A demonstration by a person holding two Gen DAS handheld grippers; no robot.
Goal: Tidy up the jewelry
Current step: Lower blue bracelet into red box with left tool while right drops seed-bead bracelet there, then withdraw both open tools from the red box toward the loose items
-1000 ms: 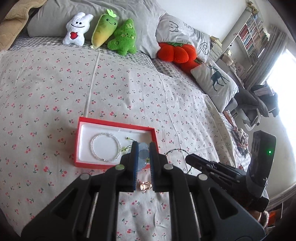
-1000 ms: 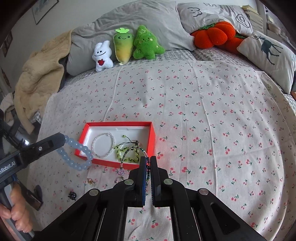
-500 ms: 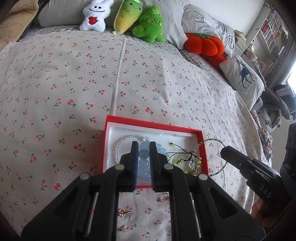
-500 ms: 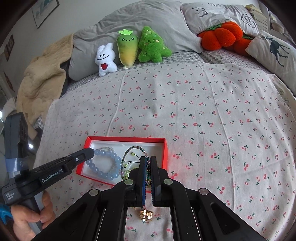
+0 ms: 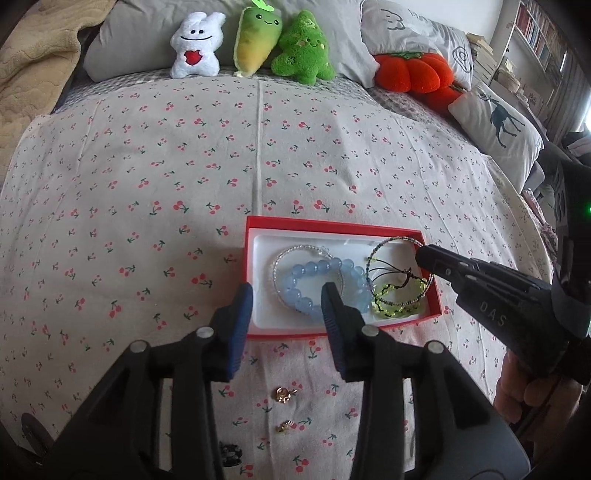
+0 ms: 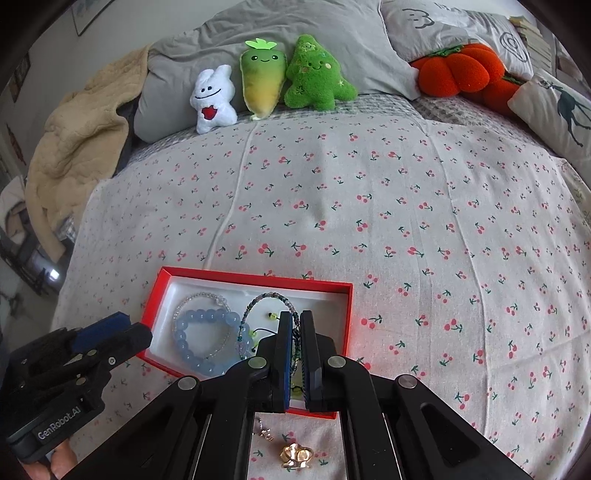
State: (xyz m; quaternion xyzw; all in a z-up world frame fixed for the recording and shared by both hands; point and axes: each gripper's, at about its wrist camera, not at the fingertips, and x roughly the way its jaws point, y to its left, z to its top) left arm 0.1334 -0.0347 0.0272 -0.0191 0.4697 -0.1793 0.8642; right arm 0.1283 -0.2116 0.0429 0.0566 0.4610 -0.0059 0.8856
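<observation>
A red box [image 5: 332, 224] with a white lining lies on the cherry-print bedspread; it also shows in the right wrist view [image 6: 255, 280]. In it lie a blue bead bracelet [image 5: 325, 286], a clear bead bracelet [image 5: 280, 258] and green cord bracelets [image 5: 397, 295]. My left gripper [image 5: 287, 300] is open and empty just above the box's near edge. My right gripper [image 6: 295, 328] is shut on a dark beaded bracelet [image 6: 271, 297], held over the right part of the box. Small gold pieces [image 5: 283, 394] lie on the bedspread in front of the box.
Plush toys [image 5: 255, 40] and grey pillows [image 6: 295, 33] line the head of the bed. An orange pumpkin cushion [image 5: 413, 74] and a deer pillow [image 5: 495, 122] lie at the right. A beige blanket [image 6: 77, 140] is at the left. A gold flower ring [image 6: 295, 455] lies near me.
My left gripper has opened and let the blue bead bracelet fall into the box. My right gripper has brought the dark beaded bracelet over the box.
</observation>
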